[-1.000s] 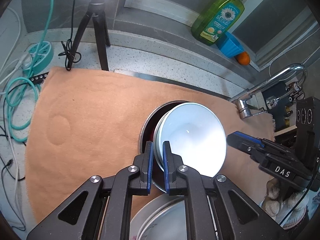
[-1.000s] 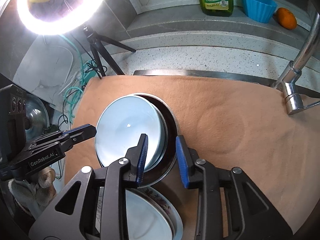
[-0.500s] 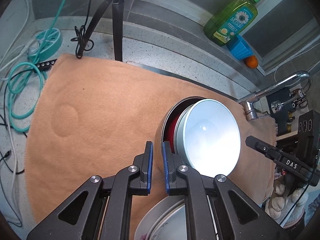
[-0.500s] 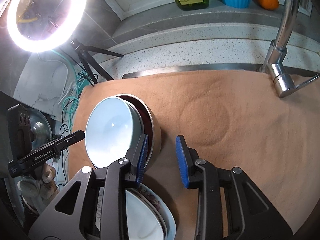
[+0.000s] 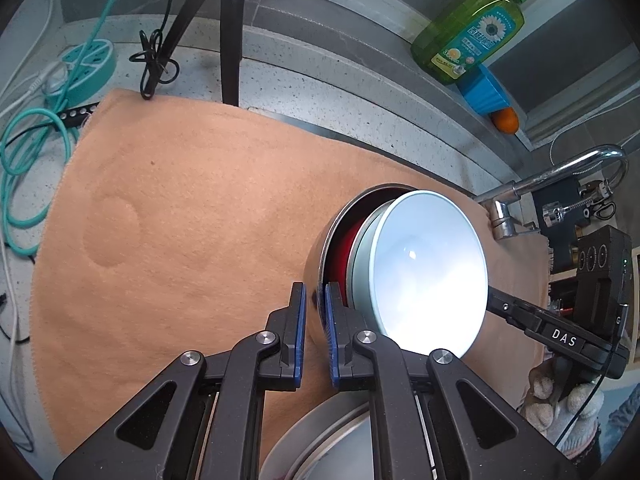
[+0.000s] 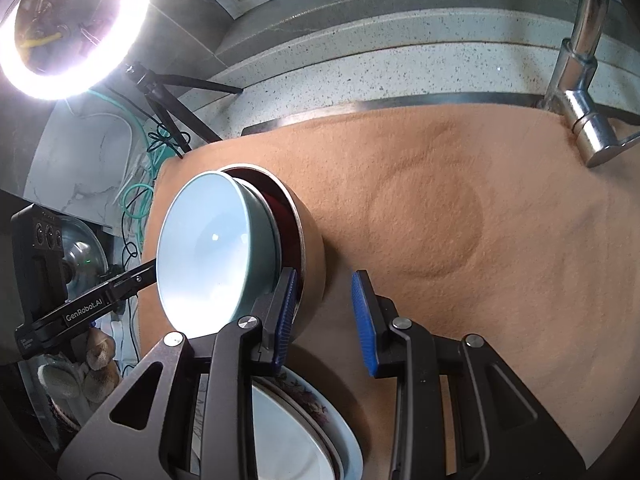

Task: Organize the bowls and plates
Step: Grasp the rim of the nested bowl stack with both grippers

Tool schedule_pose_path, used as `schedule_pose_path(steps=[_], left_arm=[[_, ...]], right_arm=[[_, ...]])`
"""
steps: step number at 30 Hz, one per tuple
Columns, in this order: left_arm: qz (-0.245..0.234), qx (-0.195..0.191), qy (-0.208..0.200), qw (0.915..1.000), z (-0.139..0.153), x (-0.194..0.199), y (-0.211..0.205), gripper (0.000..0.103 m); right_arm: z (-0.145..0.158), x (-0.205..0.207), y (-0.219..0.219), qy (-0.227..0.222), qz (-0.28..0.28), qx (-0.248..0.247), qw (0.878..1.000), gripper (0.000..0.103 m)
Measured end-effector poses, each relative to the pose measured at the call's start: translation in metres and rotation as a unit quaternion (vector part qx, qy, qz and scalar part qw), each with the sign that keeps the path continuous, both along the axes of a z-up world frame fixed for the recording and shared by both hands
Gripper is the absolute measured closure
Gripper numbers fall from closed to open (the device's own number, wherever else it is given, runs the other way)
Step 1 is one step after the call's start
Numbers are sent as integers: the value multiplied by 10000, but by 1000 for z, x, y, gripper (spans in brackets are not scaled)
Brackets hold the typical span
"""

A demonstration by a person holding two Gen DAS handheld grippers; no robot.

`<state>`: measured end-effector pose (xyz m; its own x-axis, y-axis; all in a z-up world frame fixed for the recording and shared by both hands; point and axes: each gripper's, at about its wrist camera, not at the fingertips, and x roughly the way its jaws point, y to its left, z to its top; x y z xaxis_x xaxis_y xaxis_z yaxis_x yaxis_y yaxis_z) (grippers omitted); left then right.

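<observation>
My left gripper [image 5: 316,308] is pinched on the rim of the steel bowl [image 5: 316,264], one pad outside and one inside against the red lining. The pale blue bowl [image 5: 428,272] sits nested in it, both tipped above the tan cloth [image 5: 180,220] on the worktop. From the right wrist view, my right gripper [image 6: 324,300] stands partly open, left pad at the steel bowl's rim, right pad over bare cloth; whether it grips I cannot tell. Only this view shows the ring light [image 6: 76,28] at 10 o'clock and the floral plates [image 6: 296,420] at 6. Only the left view shows the whole soap bottle [image 5: 472,36] at 1 o'clock.
</observation>
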<state>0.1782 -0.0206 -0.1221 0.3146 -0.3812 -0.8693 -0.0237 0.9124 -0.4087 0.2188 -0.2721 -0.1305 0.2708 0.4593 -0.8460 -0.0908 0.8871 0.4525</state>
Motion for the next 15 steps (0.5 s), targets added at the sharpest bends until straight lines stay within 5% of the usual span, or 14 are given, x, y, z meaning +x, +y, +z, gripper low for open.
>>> schedule_pose_path(steps=[10,15], left_arm=[[27,-48,15,10000,-5,2,-1,95],[44,-25,2,10000,-3,2,-2,95]], right_arm=[[-8,4,8,134,93,251,9996,92],[-8,6,6,183,8,297,9994,92]])
